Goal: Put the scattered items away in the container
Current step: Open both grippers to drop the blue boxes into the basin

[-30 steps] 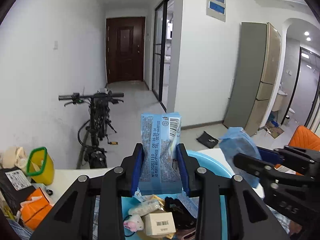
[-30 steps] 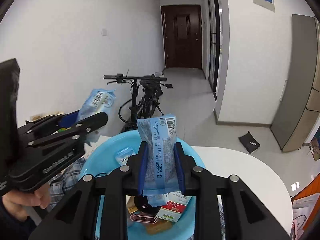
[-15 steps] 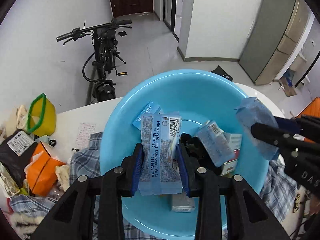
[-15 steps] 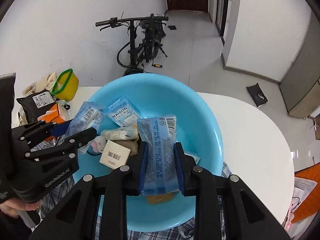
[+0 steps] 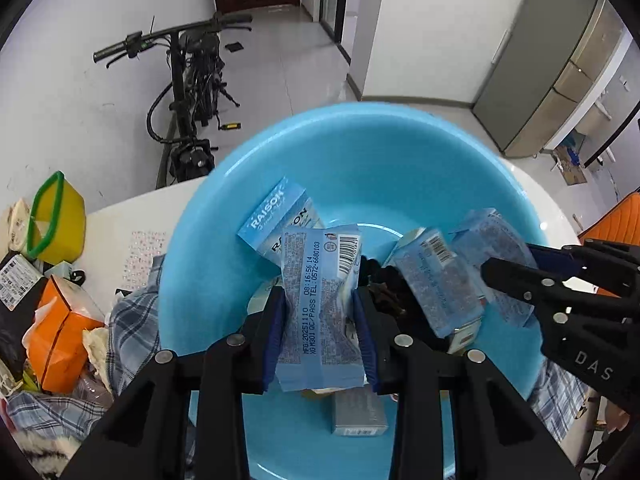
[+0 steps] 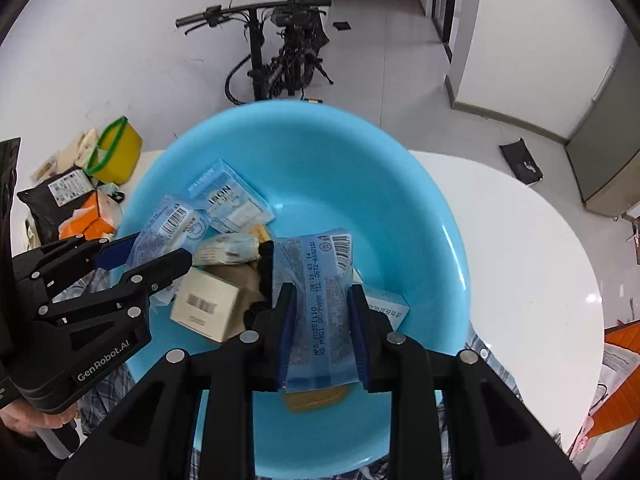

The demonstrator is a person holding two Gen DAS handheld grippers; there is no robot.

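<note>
Crowding basin (image 5: 360, 152): packets, carton (image 6: 208, 304); bicycle (image 5: 188, 92) behind.

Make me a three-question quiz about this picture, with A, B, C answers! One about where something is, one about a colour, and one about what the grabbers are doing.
1. Where is the bicycle?
A. On the table
B. On the floor by the white wall
C. Inside the basin

2. What colour is the basin?
A. Red
B. Light blue
C. Black

3. What are the left gripper and the right gripper doing?
A. Each is shut on a blue packet
B. Both are open and empty
C. Both hold one box together

Answers:
1. B, it stands on the floor tiles beyond the table.
2. B, its whole wall is light blue.
3. A, the left packet and the right packet each sit pinched between pads above the basin.
</note>
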